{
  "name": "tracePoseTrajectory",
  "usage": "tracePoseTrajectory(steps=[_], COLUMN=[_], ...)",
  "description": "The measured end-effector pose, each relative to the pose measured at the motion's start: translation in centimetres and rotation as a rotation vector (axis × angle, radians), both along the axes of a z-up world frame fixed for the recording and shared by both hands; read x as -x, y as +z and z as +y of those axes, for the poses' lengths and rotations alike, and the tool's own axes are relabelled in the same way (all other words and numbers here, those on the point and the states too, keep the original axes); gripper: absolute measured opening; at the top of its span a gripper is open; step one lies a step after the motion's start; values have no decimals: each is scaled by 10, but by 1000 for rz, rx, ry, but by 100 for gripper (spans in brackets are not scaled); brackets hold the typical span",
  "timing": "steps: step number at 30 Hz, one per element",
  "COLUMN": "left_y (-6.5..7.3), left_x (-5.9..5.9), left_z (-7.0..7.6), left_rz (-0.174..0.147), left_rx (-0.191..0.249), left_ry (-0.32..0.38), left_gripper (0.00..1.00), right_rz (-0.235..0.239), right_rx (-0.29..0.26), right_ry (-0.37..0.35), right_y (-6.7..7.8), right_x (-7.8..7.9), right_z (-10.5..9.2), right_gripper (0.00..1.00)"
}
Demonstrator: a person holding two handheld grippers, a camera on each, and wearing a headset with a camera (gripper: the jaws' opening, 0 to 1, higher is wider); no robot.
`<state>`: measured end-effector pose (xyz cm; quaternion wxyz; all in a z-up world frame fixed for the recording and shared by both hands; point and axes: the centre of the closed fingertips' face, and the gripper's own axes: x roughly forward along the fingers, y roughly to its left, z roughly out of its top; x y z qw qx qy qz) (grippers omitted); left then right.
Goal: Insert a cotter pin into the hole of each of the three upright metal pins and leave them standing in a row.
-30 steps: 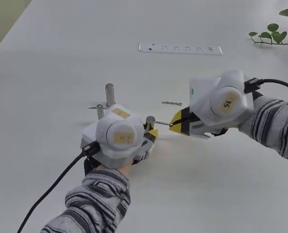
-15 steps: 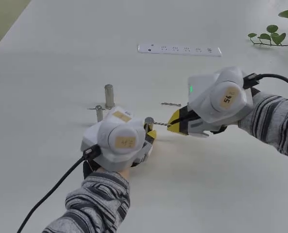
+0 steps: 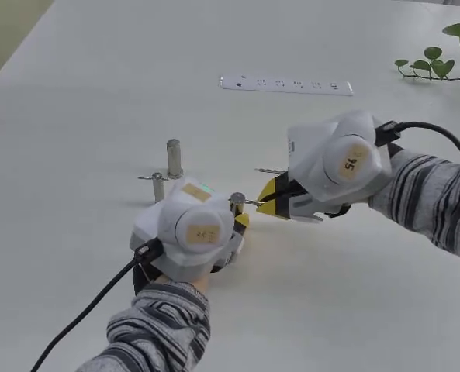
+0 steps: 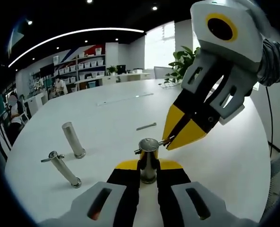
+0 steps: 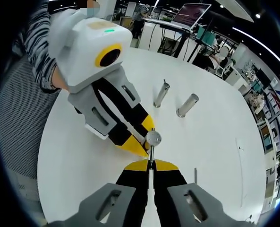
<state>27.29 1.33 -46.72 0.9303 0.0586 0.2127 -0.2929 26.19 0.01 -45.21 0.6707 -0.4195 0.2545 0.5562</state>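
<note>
Low in the centre of the head view, the left gripper (image 3: 241, 220) is clamped tight around the nearest metal pin (image 3: 237, 201), which is held upright on the white table (image 3: 98, 93). Just right of it, the right gripper (image 3: 265, 206) is pinched closed on a cotter pin (image 3: 253, 203), whose tip is pushed through the hole in the pin's head. Left of centre, a second pin (image 3: 158, 187) with a cotter already in it is stood beside a bare third pin (image 3: 174, 157). A loose cotter pin (image 3: 270, 170) is laid behind the right gripper. Towards the top, a power strip (image 3: 286, 84) and a plant (image 3: 439, 63) are seen.
</note>
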Motion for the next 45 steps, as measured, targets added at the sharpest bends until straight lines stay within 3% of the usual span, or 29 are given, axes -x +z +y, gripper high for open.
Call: tracePoseTrajectory(steps=[14,24,27,34,37,45], left_y=[0,0,0,0,0,0], left_x=[-1,-2,-2,-3,-3,-3], left_z=[0,0,0,0,0,0], left_rz=[-2,-8,-8,-8,-7,-5], left_rx=[7,4,5,5,6,8], left_ry=[28,40,42,50,51,52], left_gripper=[9,9,9,9,9,9], right_rz=[0,8,-17,4,-4,14], right_rx=[20,47,57,13,10,12], right_ry=[-10,-37,-4,-35,-47,-57], right_y=[0,-2,-2,3,6,7], right_x=[-4,-5,-6,-6,-7,-2], right_z=[12,10,11,11,9,6], right_gripper=[0,0,0,1,5,0])
